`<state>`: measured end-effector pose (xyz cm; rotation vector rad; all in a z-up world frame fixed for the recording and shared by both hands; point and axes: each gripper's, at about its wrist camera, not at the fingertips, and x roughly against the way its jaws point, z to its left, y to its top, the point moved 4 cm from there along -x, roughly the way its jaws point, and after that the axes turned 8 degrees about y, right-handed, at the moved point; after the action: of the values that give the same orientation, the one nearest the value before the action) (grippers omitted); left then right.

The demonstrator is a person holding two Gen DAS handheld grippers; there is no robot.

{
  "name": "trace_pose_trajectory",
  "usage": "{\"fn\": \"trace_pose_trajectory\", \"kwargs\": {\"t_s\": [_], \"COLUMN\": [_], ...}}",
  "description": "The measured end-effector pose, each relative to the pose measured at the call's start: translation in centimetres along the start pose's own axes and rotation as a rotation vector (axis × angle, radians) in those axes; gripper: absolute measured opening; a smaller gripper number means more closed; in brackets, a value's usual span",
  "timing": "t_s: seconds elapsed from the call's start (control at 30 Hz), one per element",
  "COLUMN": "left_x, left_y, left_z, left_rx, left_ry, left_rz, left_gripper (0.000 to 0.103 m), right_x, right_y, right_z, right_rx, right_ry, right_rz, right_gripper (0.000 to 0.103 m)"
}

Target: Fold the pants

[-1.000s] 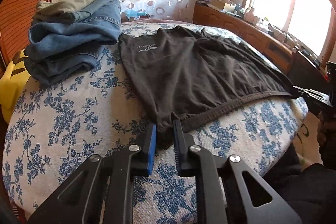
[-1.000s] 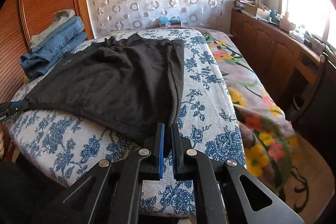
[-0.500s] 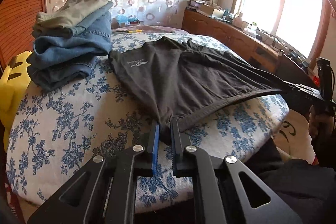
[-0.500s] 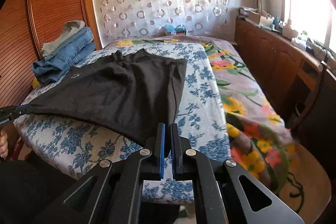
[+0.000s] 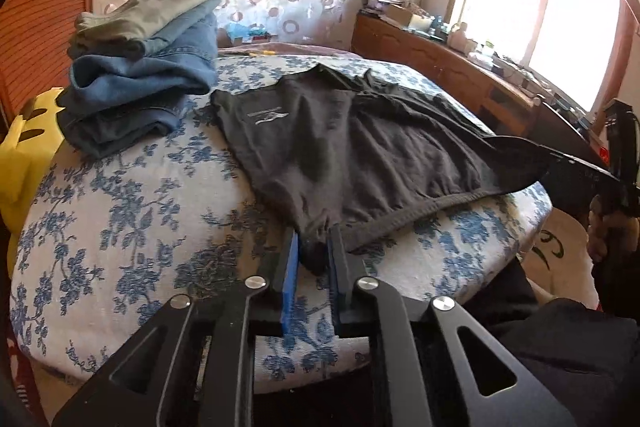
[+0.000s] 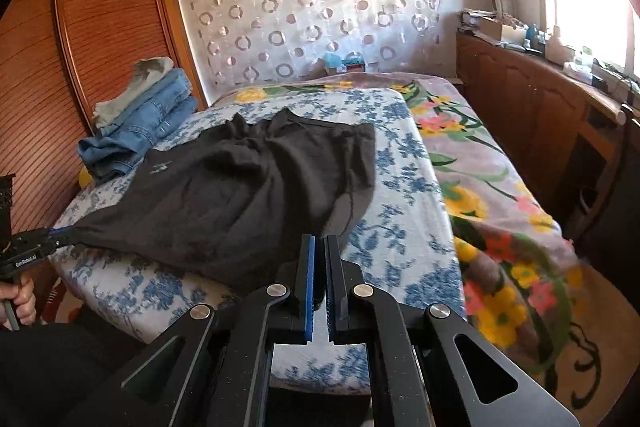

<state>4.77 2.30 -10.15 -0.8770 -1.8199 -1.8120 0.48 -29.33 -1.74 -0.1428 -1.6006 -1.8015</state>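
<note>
Two grips carry this step, and we set them up from the broadest element down. The padded surface covered in white cloth with a blue flower print [image 5: 120, 207] is our work plane. The stack of folded blue denim jeans [image 5: 140, 87] occupies its far left corner, so in our judgement the fold should land clear of that stack. The black knit shorts-style pants [image 5: 360, 147] lie spread across the middle of the surface, legs towards the far end. The ribbed elastic waistband [image 5: 420, 211] runs along the near edge. The right end of this waistband is raised off the cover; the left end sits low, near it. The black left gripper with blue pads [image 5: 314, 251] has the left waistband corner bunched between its pads, and its jaws are opening slightly. We should confirm that pinch before lifting, because a slack bite may drop the corner. The black right gripper with blue pads [image 6: 320, 247] is clamped shut on the opposite waistband corner. For a clean fold, we raise both corners level with each other. We hold the waistband taut between them and carry it towards the leg hems, watching that no crease forms in the middle of the cloth.
</note>
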Motion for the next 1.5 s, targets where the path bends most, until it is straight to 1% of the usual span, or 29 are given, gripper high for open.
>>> {"fn": "trace_pose_trajectory", "kwargs": {"t_s": [0.03,0.1,0.17,0.2,0.23,0.3,0.33,0.37,0.4,0.43,0.53,0.73,0.9,1.3,1.5], "left_x": [-0.1,-0.3,-0.2,-0.2,-0.1,-0.2,-0.3,-0.5,-0.6,-0.7,-1.2,-1.7,-1.7,-0.6,0.1], "left_y": [0.0,0.0,0.0,0.0,0.1,0.3,0.4,0.4,0.6,0.7,1.0,1.1,0.9,1.0,0.9], "left_z": [0.1,0.4,0.5,0.6,0.8,1.0,1.1,1.3,1.4,1.6,2.2,2.7,3.2,6.4,7.9], "left_rx": [0.003,0.01,0.013,0.015,0.017,0.014,0.01,0.006,0.003,0.004,0.007,0.021,0.036,0.074,0.093], "left_ry": [0.009,0.022,0.022,0.025,0.029,0.041,0.05,0.064,0.078,0.086,0.113,0.113,0.109,0.189,0.219], "left_rz": [0.004,0.009,0.003,-0.001,-0.008,-0.013,-0.011,-0.01,-0.017,-0.026,-0.021,-0.014,-0.014,-0.03,-0.041], "left_gripper": [0.016,0.023,0.034,0.037,0.043,0.047,0.054,0.071,0.077,0.08,0.082,0.082,0.082,0.082,0.082], "right_x": [-0.2,-0.5,-1.1,-1.4,-1.7,-2.4,-2.7,-3.1,-3.2,-3.6,-4.4,-5.6,-7.1,-10.7,-11.2], "right_y": [0.2,0.7,1.0,1.1,1.2,1.4,1.5,1.6,1.5,1.5,1.7,2.3,2.6,3.7,3.6], "right_z": [0.2,0.6,1.2,1.4,1.6,2.1,2.4,2.7,2.9,3.2,3.9,5.5,7.7,14.6,17.1], "right_rx": [0.004,0.02,0.034,0.04,0.046,0.059,0.065,0.073,0.074,0.081,0.094,0.124,0.159,0.291,0.324], "right_ry": [0.009,0.023,0.032,0.038,0.041,0.054,0.059,0.067,0.074,0.082,0.1,0.149,0.209,0.366,0.456], "right_rz": [-0.005,-0.013,-0.016,-0.017,-0.018,-0.018,-0.017,-0.015,-0.016,-0.014,-0.005,0.002,0.021,0.085,0.117], "right_gripper": [0.004,0.004,0.004,0.004,0.004,0.004,0.004,0.004,0.004,0.004,0.004,0.004,0.004,0.004,0.004]}}
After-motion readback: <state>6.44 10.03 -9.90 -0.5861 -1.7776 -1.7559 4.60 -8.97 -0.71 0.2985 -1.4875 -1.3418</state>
